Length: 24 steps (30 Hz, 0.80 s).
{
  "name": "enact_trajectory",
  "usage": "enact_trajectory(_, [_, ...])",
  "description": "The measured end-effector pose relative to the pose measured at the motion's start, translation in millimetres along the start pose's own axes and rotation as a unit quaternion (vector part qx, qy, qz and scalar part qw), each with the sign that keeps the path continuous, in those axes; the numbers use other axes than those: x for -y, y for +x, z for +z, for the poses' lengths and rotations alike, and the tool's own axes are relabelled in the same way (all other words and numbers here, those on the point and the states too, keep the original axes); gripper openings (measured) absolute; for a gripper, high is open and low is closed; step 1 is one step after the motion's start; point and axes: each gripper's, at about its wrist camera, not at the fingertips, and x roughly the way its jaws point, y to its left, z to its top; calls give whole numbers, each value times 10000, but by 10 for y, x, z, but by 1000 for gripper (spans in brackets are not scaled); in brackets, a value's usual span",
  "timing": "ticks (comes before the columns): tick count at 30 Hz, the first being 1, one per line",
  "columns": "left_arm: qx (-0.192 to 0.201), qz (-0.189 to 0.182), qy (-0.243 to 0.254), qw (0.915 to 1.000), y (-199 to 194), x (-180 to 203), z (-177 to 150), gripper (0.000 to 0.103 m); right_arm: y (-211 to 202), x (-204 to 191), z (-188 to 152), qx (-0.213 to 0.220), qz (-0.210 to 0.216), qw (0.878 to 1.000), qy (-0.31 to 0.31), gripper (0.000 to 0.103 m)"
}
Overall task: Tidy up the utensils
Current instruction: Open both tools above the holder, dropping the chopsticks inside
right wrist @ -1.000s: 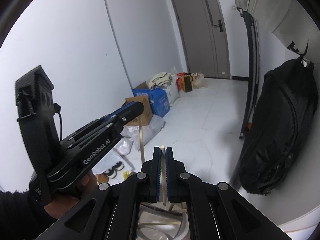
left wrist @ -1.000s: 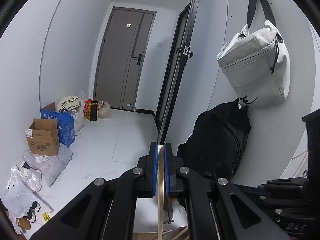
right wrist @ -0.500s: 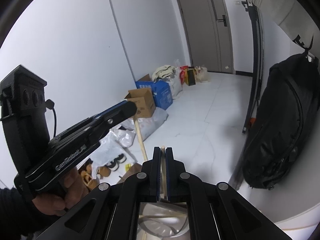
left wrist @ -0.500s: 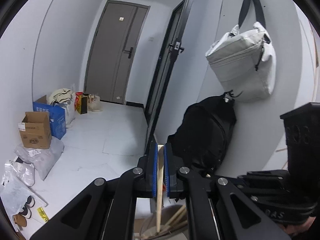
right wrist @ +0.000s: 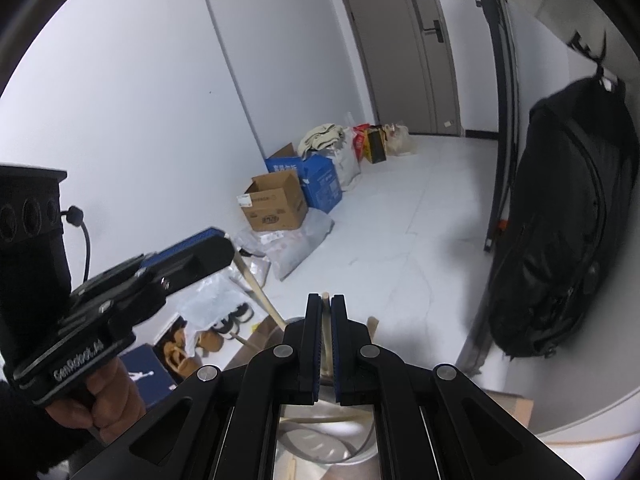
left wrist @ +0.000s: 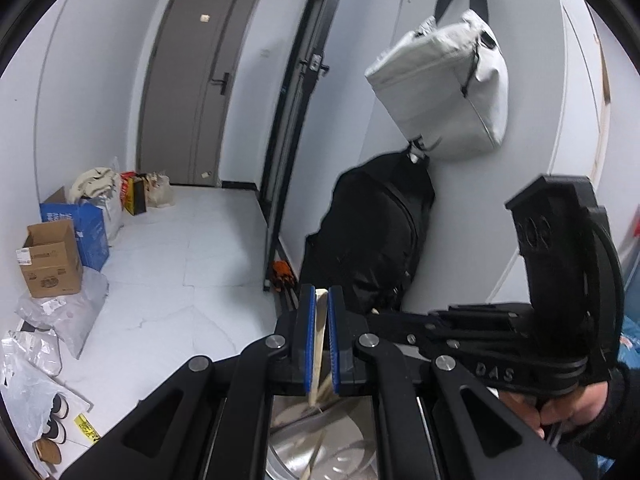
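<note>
- My left gripper [left wrist: 319, 312] is clamped on a flat, pale wooden utensil [left wrist: 318, 340]; its squared top end pokes just above my blue pads, and the shaft runs down between them towards the near edge of the view.
- My right gripper [right wrist: 326, 320] is likewise closed tight on a second wooden stick [right wrist: 326, 332], thin and light-coloured, with a rounded tip showing just past the fingertips.
- From the right wrist view, the left utensil's shaft [right wrist: 256, 290] slants down from the left gripper [right wrist: 216, 246] towards the space below my right jaws.
- Directly beneath both grippers sits a shiny metal container [left wrist: 320, 444]; more pale wooden sticks lie inside it, leaning against its wall. What kind of utensils they are I cannot tell.
- A hand [right wrist: 108, 396] grips the left tool's handle on the near left of the right view; the other hand [left wrist: 568, 408] shows at the near right of the left view.
- On the white floor at the left stand an open brown cardboard box [left wrist: 50, 258] and, farther back, a blue box [left wrist: 86, 228] with cloth piled behind it.
- A black backpack [left wrist: 376, 232] leans against the right wall, with a grey bag [left wrist: 444, 92] hanging above it.
- A grey door [left wrist: 196, 92] closes the far end.
</note>
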Motion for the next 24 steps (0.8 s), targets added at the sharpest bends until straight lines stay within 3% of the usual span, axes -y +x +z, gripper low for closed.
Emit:
enact_trajectory(11, [-559, -220, 75, 9982, 99, -37, -49, 2, 69, 98, -49, -106, 345, 9986, 396, 7])
enact_trajectory(12, [-642, -254, 87, 9976, 104, -35, -51, 7, 35, 119, -57, -67, 372, 9982, 467, 8])
enact_trajectory(15, [-767, -238, 127, 9967, 70, -38, -44, 40, -98, 170, -86, 95, 476, 9968, 633, 15])
enact_trajectory(16, [-740, -280, 99, 9968, 37, -40, -35, 47, -162, 180, -103, 177, 456, 9966, 666, 20])
enact_trajectory(20, [-669, -106, -62, 9977, -103, -51, -5, 54, -420, 249, -215, 467, 350, 9947, 846, 45])
enact_trajectory(22, [-624, 18, -156, 9979, -169, -59, -7, 55, -538, 266, -292, 540, 236, 9942, 901, 52])
enact_trajectory(24, [-595, 213, -223, 9978, -238, -65, -11, 58, -627, 275, -343, 611, 196, 9936, 932, 53])
